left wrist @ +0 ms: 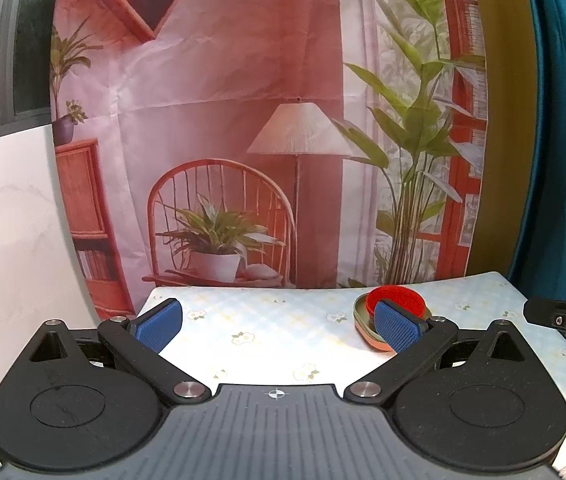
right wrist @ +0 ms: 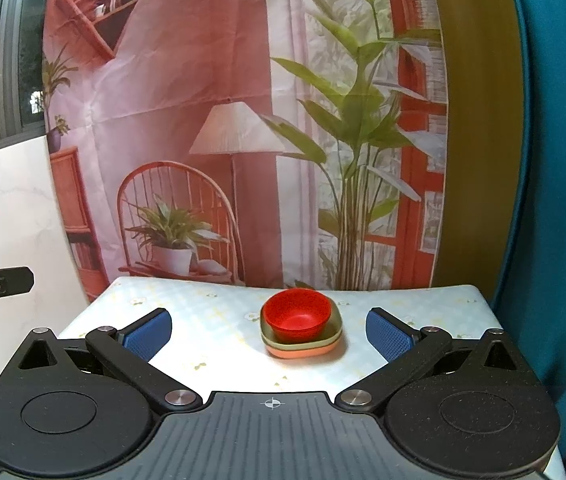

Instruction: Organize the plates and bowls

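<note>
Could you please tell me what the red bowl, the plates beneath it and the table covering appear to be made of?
Red bowl: probably plastic, matte; even colour, thin rim, dull highlights. Green plate and orange plate under it: likely the same matte plastic, with rounded, moulded-looking edges. Table cover: seemingly wipeable vinyl or oilcloth, since its flower print shows a bright sheen; coated fabric is also possible.

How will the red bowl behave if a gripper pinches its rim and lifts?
The red bowl looks like thin plastic, so probably light and stiff. It sits loosely nested in the green plate, so it should lift free. Its smooth rim may slip.
</note>
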The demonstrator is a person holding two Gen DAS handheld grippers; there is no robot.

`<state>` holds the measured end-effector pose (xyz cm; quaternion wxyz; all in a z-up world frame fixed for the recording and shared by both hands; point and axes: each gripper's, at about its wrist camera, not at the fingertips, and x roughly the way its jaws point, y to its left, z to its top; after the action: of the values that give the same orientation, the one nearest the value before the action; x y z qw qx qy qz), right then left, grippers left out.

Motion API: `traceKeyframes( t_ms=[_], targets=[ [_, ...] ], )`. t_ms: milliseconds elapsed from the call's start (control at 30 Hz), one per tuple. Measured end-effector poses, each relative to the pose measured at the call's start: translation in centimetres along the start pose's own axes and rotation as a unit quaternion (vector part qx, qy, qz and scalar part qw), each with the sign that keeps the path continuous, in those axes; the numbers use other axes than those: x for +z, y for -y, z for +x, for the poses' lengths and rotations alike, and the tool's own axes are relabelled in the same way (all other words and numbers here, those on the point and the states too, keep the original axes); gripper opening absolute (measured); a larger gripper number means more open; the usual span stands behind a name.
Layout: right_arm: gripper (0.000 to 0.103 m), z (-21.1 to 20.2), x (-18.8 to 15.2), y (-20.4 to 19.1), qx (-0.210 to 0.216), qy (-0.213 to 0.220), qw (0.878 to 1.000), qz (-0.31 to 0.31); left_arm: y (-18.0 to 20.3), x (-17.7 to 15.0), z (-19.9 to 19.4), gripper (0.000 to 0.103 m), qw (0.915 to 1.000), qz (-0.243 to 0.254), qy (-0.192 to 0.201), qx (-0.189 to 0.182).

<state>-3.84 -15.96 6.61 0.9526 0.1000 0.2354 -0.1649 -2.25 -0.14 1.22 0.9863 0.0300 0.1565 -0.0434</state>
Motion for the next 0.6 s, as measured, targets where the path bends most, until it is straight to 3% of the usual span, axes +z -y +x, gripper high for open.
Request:
traceKeyframes(
  t_ms=[600],
  targets=[
    [0.103,-0.15,-0.03,0.31,-0.003,0.0,1.0,0.003,-0.41,-0.26,0.56,0.103,0.9999,-0.005,-0.011,-0.005]
  ],
)
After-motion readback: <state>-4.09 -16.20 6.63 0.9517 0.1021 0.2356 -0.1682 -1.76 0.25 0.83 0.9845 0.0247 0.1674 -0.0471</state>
